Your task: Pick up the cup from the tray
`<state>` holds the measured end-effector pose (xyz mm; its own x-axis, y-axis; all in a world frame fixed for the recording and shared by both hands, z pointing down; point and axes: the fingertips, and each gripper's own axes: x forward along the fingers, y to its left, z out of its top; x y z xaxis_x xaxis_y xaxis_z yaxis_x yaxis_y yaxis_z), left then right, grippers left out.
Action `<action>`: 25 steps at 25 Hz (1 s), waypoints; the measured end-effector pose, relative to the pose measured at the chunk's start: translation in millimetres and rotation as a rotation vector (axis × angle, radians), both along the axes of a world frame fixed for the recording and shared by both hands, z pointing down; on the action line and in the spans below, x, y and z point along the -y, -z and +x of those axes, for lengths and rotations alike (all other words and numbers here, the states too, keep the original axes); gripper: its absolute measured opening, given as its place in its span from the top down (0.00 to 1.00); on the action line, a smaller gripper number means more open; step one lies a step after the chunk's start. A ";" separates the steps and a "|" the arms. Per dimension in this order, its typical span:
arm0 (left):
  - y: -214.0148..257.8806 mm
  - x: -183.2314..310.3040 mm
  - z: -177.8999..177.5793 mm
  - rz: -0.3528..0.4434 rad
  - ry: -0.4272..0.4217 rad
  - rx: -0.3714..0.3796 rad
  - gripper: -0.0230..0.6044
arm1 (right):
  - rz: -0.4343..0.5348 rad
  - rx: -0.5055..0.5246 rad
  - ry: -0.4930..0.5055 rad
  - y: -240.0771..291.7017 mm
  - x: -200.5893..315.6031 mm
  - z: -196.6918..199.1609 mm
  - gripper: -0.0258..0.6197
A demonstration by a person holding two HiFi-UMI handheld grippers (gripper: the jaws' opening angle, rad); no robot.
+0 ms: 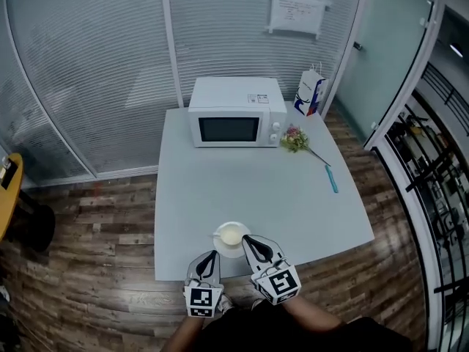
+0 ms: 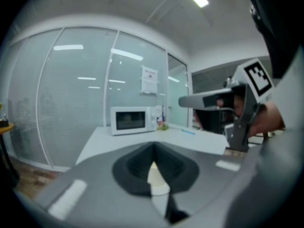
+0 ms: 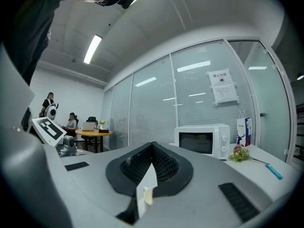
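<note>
A white cup stands on a small white saucer at the table's near edge. My left gripper hovers just in front of the saucer, a little to its left, jaws together and empty. Close beside the cup's right, my right gripper reaches over the saucer's rim, shut with nothing held. In the left gripper view the left gripper has its dark pads meeting at the tips; the right gripper juts in from the right. The right gripper view shows the right gripper shut, with a sliver of the cup below.
A white microwave sits at the back of the grey table. A blue and white carton, a small bunch of flowers and a blue pen lie to its right. Glass walls stand behind; wooden floor surrounds the table.
</note>
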<state>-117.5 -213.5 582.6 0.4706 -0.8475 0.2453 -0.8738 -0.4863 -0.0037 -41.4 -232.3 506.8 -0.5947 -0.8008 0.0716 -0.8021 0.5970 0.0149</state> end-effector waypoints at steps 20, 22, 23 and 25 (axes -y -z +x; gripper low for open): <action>-113.7 29.4 42.0 -0.217 -0.004 0.044 0.43 | -0.202 -0.097 0.019 -92.4 17.4 39.2 0.96; -125.0 33.9 47.9 -0.236 -0.012 0.048 0.38 | -0.222 -0.099 0.020 -101.5 17.9 43.0 0.96; -128.8 36.2 50.6 -0.239 -0.018 0.052 0.37 | -0.233 -0.102 0.021 -105.8 17.9 44.4 0.96; -134.9 42.4 54.5 -0.239 -0.023 0.069 0.35 | -0.248 -0.101 0.023 -113.4 19.5 47.3 0.96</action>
<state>-63.0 -255.9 717.6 0.4646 -0.7507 0.4696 -0.8639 -0.5007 0.0543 5.9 -251.8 620.2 -0.5921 -0.7380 0.3237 -0.7905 0.6100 -0.0552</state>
